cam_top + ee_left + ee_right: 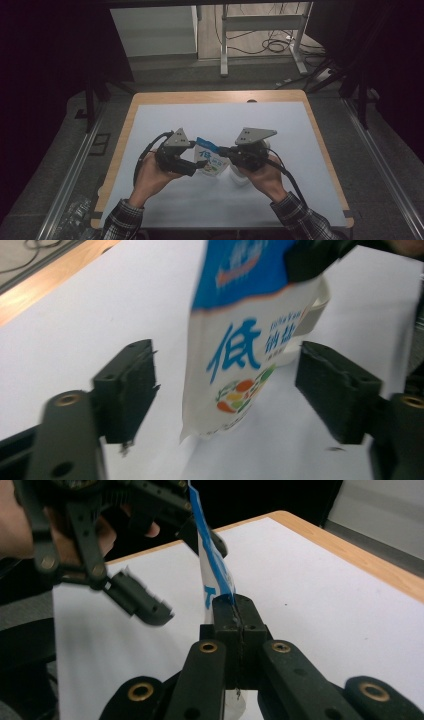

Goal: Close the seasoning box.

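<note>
Right gripper (235, 611) pinches flat glossy pouch (240, 340) (blue-topped, white below).

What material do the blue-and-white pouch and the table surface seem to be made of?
Pouch: probably thin plastic film with a smooth printed finish; it hangs flat and bends where the right gripper pinches its blue top edge. Table: the rim looks like light wood or wood laminate, with visible grain colour. White sheet on top: matte, perhaps paper or plastic board; I cannot tell which.
</note>
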